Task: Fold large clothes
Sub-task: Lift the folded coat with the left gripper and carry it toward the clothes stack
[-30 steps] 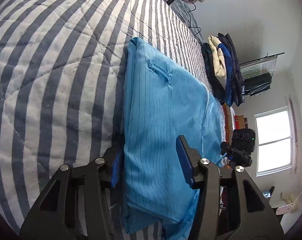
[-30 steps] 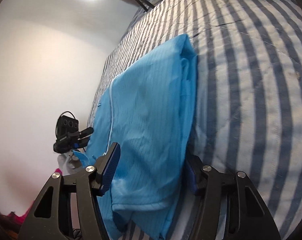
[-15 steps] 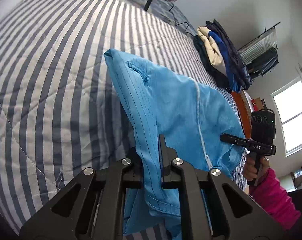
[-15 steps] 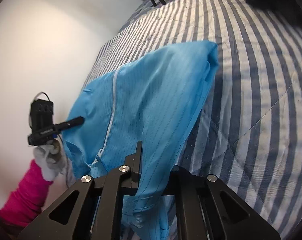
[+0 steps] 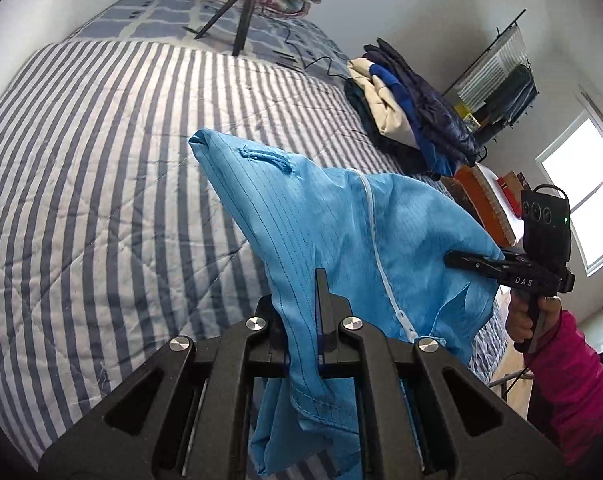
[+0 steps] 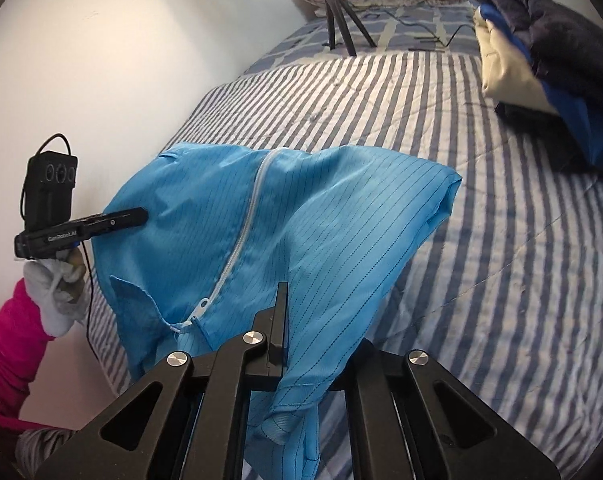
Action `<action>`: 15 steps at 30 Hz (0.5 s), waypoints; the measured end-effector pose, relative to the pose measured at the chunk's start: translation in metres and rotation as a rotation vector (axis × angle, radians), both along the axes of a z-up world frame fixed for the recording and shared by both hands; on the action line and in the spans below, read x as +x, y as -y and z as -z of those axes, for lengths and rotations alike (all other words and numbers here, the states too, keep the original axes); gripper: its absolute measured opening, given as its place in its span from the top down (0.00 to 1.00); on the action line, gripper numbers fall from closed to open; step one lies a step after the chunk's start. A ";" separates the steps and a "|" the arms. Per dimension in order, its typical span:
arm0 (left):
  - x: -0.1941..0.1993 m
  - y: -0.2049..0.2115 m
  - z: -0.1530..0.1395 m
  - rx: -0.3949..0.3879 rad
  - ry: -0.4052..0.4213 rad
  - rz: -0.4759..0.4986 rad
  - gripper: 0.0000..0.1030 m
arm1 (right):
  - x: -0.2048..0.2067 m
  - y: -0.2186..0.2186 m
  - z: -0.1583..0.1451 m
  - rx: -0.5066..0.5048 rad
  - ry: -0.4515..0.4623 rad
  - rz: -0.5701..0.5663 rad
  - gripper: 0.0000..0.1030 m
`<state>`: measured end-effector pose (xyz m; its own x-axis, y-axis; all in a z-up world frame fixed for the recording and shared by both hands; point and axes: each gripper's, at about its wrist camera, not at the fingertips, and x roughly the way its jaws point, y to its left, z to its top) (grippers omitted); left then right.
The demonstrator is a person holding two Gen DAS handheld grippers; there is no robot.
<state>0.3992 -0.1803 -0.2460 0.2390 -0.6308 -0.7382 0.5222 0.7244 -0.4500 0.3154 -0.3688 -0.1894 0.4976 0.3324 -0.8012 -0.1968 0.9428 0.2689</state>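
A light blue pinstriped garment (image 5: 341, 232) with a white zipper (image 5: 381, 248) lies partly on the striped bed, its near edge raised off the quilt. My left gripper (image 5: 305, 304) is shut on the near hem, and cloth hangs below the jaws. In the right wrist view my right gripper (image 6: 297, 320) is likewise shut on the garment's (image 6: 333, 216) hem. Each view also shows the other gripper pinching the opposite corner: the right gripper (image 5: 453, 260) and the left gripper (image 6: 139, 215), each held by a hand in a pink sleeve.
The striped quilt (image 5: 101, 140) spreads wide to the far side. A pile of folded dark, cream and blue clothes (image 5: 405, 108) sits at the far right of the bed. A tripod (image 5: 237, 12) stands near the pillows. A white wall (image 6: 121, 60) borders the bed's left side.
Both grippers went from open around the garment's near edge to shut on it. Both have risen, so the near edge has lifted off the quilt and now hangs between them.
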 end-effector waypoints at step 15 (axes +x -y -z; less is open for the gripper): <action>0.002 0.083 -0.056 -0.046 0.123 0.098 0.95 | -0.026 0.058 -0.074 -0.136 0.126 0.066 0.96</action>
<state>0.4012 -0.2630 -0.1904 0.2613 -0.6880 -0.6770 0.6426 0.6474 -0.4099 0.2890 -0.4273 -0.1157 0.6141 0.1883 -0.7665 -0.1573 0.9808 0.1149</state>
